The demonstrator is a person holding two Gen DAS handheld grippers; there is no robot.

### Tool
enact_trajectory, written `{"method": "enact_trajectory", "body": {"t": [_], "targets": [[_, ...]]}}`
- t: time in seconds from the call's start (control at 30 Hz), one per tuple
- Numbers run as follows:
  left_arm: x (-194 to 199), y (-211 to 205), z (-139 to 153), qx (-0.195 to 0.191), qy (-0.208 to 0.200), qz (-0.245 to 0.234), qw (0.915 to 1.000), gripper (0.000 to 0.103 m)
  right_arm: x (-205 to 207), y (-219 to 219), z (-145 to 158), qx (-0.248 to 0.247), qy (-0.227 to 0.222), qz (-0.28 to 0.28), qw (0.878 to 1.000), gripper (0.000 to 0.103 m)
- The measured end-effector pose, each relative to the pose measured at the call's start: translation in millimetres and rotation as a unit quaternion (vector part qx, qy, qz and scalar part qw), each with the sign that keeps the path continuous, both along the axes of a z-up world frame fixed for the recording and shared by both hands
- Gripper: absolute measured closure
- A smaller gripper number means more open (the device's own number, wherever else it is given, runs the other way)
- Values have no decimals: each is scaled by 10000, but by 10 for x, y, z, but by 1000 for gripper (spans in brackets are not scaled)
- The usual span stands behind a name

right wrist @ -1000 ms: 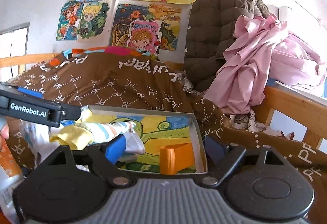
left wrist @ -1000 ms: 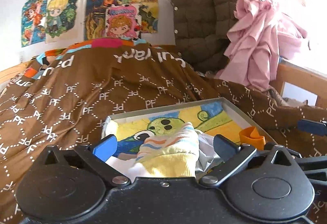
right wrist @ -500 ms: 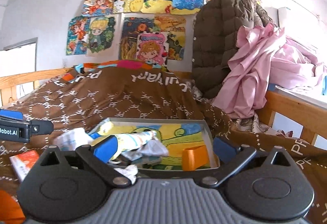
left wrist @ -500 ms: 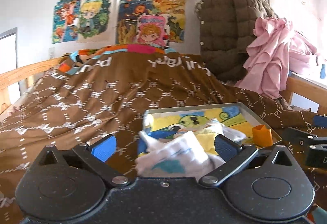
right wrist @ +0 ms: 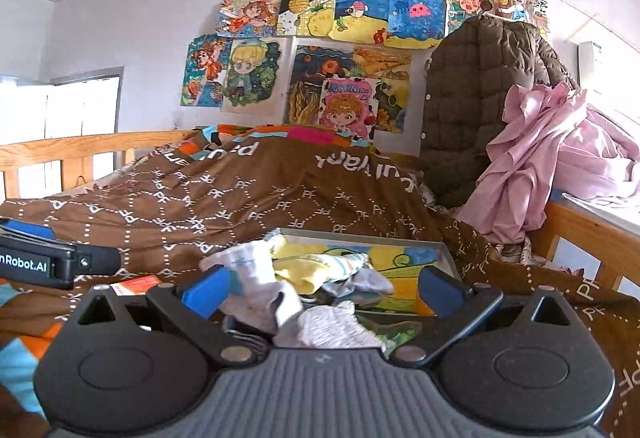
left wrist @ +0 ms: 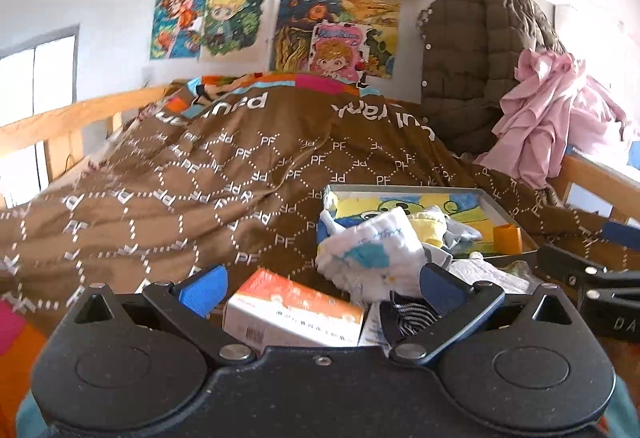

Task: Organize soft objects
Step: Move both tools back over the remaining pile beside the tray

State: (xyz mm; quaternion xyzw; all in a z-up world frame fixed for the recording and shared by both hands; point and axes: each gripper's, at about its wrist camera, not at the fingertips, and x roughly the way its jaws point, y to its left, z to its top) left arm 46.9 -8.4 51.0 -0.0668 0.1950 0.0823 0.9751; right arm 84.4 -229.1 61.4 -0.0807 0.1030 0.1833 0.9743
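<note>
A heap of small socks lies in and over the near edge of a shallow grey tray with a cartoon picture inside. A white sock with teal print sits on top, a yellow sock behind it, and a dark striped sock nearest me. My left gripper is open, just short of the heap and above an orange-and-white carton. My right gripper is open too, with the white sock, the yellow sock and a grey-white sock lying loose between its fingers.
The tray rests on a brown patterned quilt on a wooden-railed bed. An orange holder stands in the tray's right corner. A brown padded jacket and pink cloth pile up at the right.
Both grippers have drawn back from the tray. The yellow striped sock that lay between the left fingers now rests in the heap. The carton has come into the left view.
</note>
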Motion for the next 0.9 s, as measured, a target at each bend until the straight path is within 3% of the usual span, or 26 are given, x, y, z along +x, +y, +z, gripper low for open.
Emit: {"method": "enact_trajectory", "body": {"t": [0.33,0.9], "targets": [[-378,-100,-11,253,85,-407,9988,1,-358,10,50,36,77,-77,9999,0],[-320,-53,-261,108,384,-312,9987,1,-360,50,-173,-221,547,-127,9982,0]]}}
